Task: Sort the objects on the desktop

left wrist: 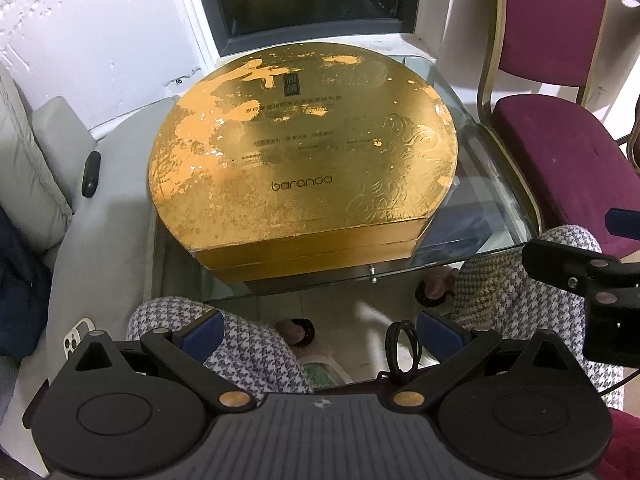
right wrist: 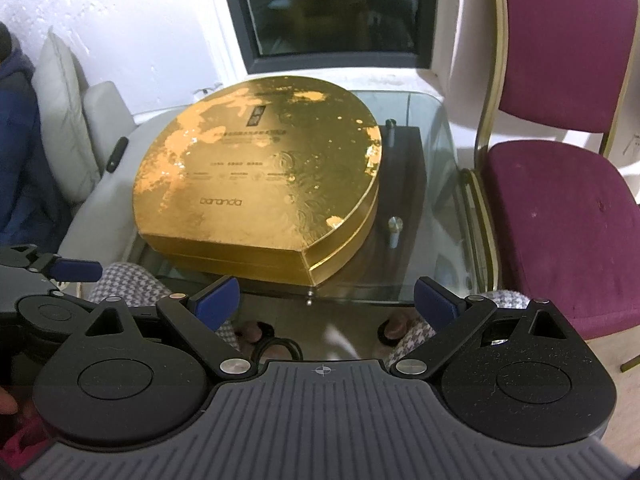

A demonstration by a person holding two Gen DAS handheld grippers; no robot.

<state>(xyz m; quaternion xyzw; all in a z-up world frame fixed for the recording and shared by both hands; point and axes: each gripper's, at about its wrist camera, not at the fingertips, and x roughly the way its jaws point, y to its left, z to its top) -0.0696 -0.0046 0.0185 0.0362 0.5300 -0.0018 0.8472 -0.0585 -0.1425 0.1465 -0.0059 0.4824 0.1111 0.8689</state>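
Observation:
A large round gold gift box (left wrist: pixel 300 152), its lid closed and printed "baranda", covers most of a small glass table (left wrist: pixel 472 248). The same gold box (right wrist: pixel 256 176) lies left of centre in the right wrist view, on the glass table (right wrist: pixel 432 272). My left gripper (left wrist: pixel 320 330) hangs open in front of the table's near edge, above a person's knees, with nothing between its blue pads. My right gripper (right wrist: pixel 328 298) is also open and empty, just short of the box's front corner. The right gripper's body (left wrist: pixel 592 280) shows at the right edge of the left wrist view.
A maroon chair (right wrist: pixel 560 200) stands right of the table. A grey-white sofa (left wrist: pixel 36 168) with a dark remote (left wrist: pixel 91 174) is on the left, a white phone (left wrist: pixel 76 340) beside the person's checked trouser leg (left wrist: pixel 248 356). A dark window (right wrist: pixel 332 12) faces me. A black cable (left wrist: pixel 402 344) lies on the floor.

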